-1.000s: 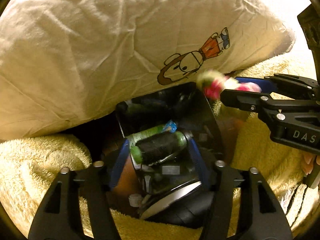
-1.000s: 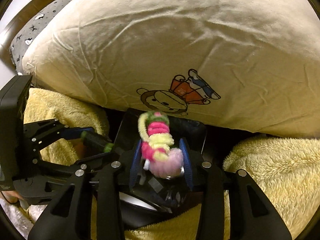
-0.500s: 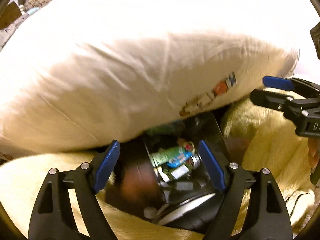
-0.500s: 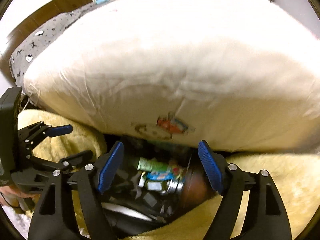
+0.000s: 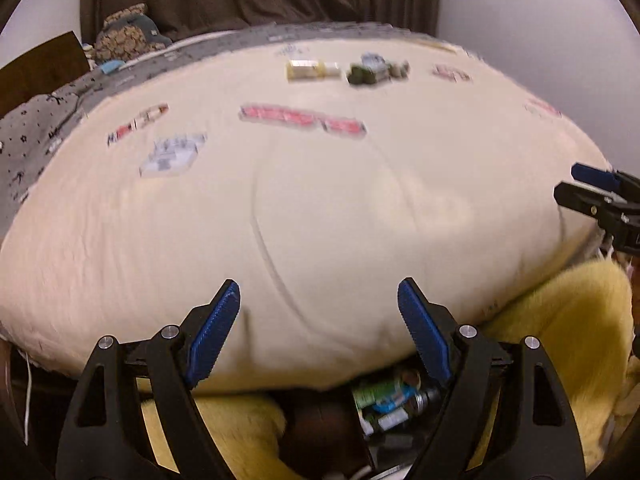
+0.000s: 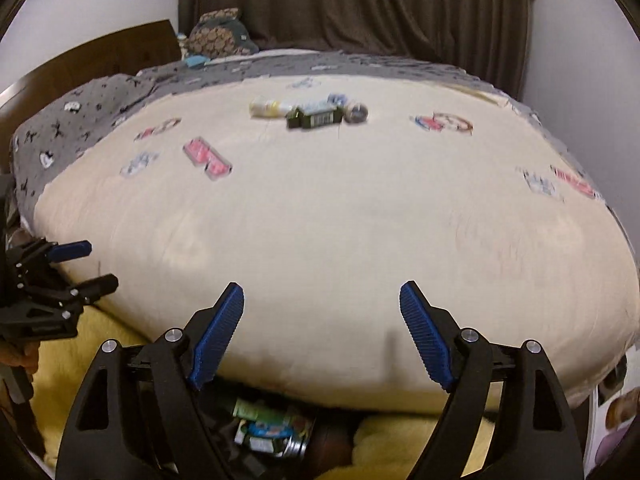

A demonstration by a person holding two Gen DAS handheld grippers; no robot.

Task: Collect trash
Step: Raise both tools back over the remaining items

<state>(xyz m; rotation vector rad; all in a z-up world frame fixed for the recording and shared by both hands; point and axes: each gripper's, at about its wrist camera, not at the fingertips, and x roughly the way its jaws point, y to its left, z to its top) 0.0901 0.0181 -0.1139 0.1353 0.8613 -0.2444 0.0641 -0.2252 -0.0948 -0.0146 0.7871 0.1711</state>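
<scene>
**A:** Both tongs are up over the near edge of the bed now. The left gripper (image 5: 318, 320) has its jaws spread wide with nothing between the blue pads, only the cream duvet (image 5: 320, 208) showing behind them.

**B:** And the right gripper (image 6: 322, 320)?

**A:** Its jaws are opening as we speak, and they're empty too. You can spot it at the right edge of the left camera's view (image 5: 592, 194), off to the side of its partner.

**B:** Where's the trash?

**A:** Some sits down in the dark bin (image 6: 240, 444) tucked below the duvet's near edge, beside the yellow fleece blanket (image 5: 560, 320). I can see a green packet (image 6: 260, 412) and something with a blue label (image 6: 268, 432) in there. It's blurry.

**B:** Anything left on the bed?

**A:** Yes, far across the duvet, near the middle: a pale tube (image 6: 270, 108), a dark green wrapper (image 6: 316, 117) and a small round thing (image 6: 357, 112), lying close together in a row.
</scene>
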